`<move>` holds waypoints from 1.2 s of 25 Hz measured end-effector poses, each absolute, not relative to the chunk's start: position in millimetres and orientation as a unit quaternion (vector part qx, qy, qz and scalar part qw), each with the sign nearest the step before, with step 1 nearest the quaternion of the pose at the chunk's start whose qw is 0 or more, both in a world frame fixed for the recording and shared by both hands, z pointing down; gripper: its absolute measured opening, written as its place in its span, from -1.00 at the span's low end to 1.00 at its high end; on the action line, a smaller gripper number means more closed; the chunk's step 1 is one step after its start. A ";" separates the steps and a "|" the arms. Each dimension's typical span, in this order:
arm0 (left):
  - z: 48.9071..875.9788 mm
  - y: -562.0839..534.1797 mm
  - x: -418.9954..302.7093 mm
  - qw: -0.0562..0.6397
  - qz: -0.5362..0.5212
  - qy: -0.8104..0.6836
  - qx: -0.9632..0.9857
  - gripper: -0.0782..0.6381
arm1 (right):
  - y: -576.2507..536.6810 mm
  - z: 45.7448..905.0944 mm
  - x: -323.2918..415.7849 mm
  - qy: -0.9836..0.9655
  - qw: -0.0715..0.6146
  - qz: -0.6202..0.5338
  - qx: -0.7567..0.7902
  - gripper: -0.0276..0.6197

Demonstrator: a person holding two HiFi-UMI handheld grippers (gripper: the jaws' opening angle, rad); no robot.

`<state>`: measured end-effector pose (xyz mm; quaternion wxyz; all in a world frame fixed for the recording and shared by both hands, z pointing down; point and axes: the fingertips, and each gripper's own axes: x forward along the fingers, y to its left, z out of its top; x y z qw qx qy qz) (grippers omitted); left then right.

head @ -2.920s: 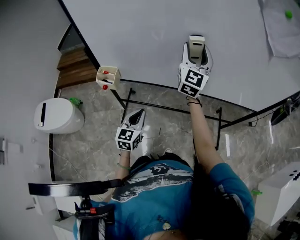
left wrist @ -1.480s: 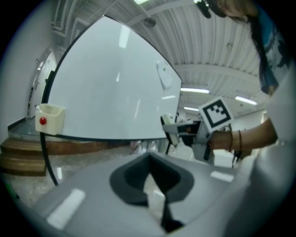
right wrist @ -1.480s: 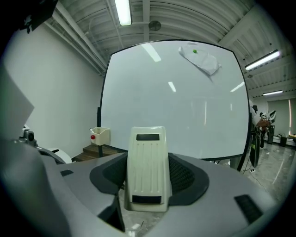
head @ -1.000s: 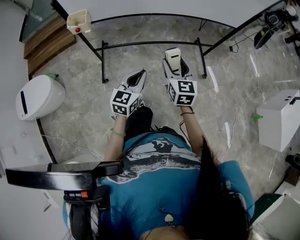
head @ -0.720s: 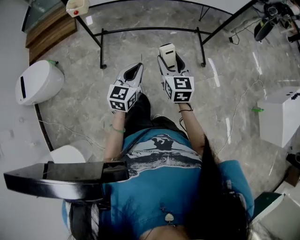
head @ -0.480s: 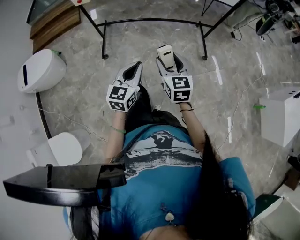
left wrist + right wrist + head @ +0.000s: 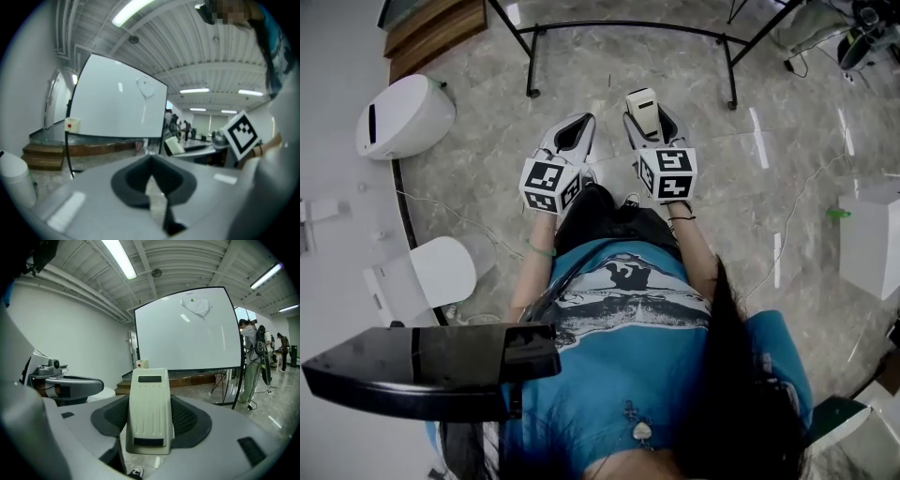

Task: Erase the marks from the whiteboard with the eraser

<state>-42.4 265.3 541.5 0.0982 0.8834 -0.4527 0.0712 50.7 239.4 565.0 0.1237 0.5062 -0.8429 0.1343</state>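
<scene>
Presently, the jaws of the right gripper (image 7: 645, 114) clamp the eraser (image 7: 150, 408), those of the left gripper (image 7: 572, 133) are pressed together on nothing, and the whiteboard (image 7: 187, 333) stands well apart at 12 o'clock, seemingly clean, so wiping looks finished; a further pass would need a fresh approach.

No readable text, label or number anywhere; shirt print (image 7: 626, 281) too small to read.

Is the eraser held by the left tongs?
No, the eraser sits clamped between the right tongs, while the left tongs are shut on nothing.
</scene>
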 end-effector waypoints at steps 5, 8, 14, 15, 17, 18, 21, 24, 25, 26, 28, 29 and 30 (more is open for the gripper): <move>545.8 275.2 -49.7 0.102 0.080 -0.436 0.890 -0.77 | 251.6 567.6 40.7 -0.836 0.121 0.149 0.514 -0.10; 551.1 276.5 -60.5 0.102 0.086 -0.421 0.897 -0.77 | 255.9 573.5 27.4 -0.830 0.123 0.162 0.520 -0.10; 540.1 270.9 -99.3 0.089 0.084 -0.395 0.910 -0.77 | 263.3 571.3 -18.5 -0.821 0.127 0.172 0.530 -0.10; 538.0 270.3 -108.4 0.087 0.082 -0.392 0.912 -0.77 | 265.0 570.2 -29.1 -0.820 0.124 0.173 0.531 -0.10; 537.1 268.4 -127.9 0.084 0.080 -0.388 0.915 -0.77 | 267.5 569.7 -51.6 -0.820 0.124 0.171 0.532 -0.10; 537.5 268.1 -137.8 0.082 0.080 -0.386 0.915 -0.77 | 268.7 570.5 -62.7 -0.820 0.126 0.170 0.533 -0.10; 540.5 268.9 -163.9 0.084 0.077 -0.382 0.917 -0.77 | 271.6 575.4 -90.7 -0.819 0.132 0.172 0.532 -0.10; 545.3 268.7 -179.7 0.088 0.075 -0.379 0.918 -0.77 | 275.1 580.1 -106.7 -0.817 0.138 0.177 0.531 -0.10; 546.1 268.0 -183.0 0.089 0.074 -0.377 0.919 -0.77 | 276.4 581.3 -109.9 -0.816 0.141 0.177 0.532 -0.10; 546.3 267.3 -185.7 0.089 0.072 -0.375 0.920 -0.77 | 277.5 582.2 -112.5 -0.815 0.144 0.176 0.533 -0.10; 545.7 266.1 -189.6 0.088 0.069 -0.370 0.922 -0.77 | 278.5 583.9 -116.7 -0.812 0.149 0.175 0.537 -0.10; 545.7 265.8 -191.3 0.087 0.068 -0.367 0.924 -0.77 | 278.5 584.7 -118.6 -0.811 0.150 0.175 0.538 -0.10; 546.2 265.6 -192.9 0.087 0.067 -0.365 0.925 -0.77 | 278.3 585.5 -120.5 -0.810 0.151 0.174 0.539 -0.10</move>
